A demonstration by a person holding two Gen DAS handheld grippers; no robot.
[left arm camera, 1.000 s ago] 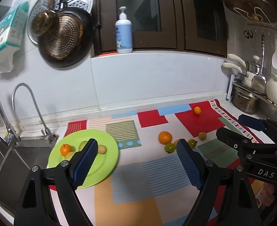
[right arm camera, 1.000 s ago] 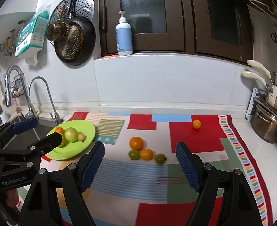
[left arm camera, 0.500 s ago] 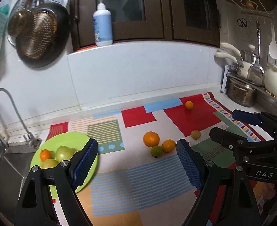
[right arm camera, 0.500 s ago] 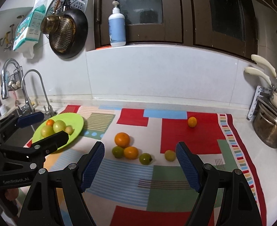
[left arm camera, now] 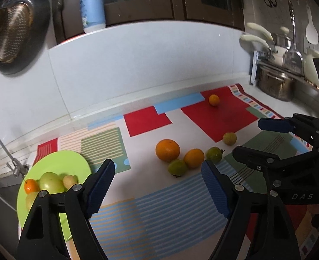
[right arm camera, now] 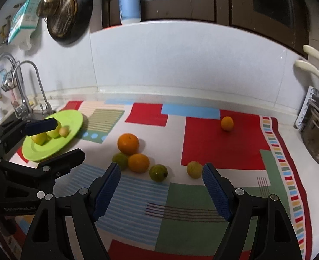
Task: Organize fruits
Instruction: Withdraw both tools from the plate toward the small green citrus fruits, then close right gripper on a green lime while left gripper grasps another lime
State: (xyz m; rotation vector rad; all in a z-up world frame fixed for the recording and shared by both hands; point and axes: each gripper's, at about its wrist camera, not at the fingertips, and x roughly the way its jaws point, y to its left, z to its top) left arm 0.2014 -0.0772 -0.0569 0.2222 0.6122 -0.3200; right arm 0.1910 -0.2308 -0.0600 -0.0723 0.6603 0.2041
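Fruits, loose lot, on patchwork cloth [right arm camera: 202, 203] over kitchen counter: large orange [right arm camera: 128, 143] at centre, small orange [right arm camera: 138, 162] touching it at its 5 o'clock, green citrus [right arm camera: 119, 160] touching at its 7 o'clock; second green citrus [right arm camera: 158, 173] just beside the small orange at 4 o'clock; pale yellow-green fruit [right arm camera: 194, 169] near, at 3 o'clock of that; lone small orange [right arm camera: 227, 123] well apart on the red patch, at 2 o'clock of the cluster

Fruits, plated: green plate [left arm camera: 72, 160] at 9 o'clock of the cluster, beside the sink taps [right arm camera: 22, 86]; holds a green apple [left arm camera: 51, 182], small orange fruit [left arm camera: 31, 186], and pale fruits, count unclear

Left gripper [left arm camera: 157, 186]: over the cloth, jaws wide but closing, nothing between them

Right gripper [right arm camera: 161, 191]: over the cloth near the cluster, jaws wide apart, empty

Wall: hanging pan [right arm camera: 69, 15], lotion bottle [right arm camera: 129, 2] on sill
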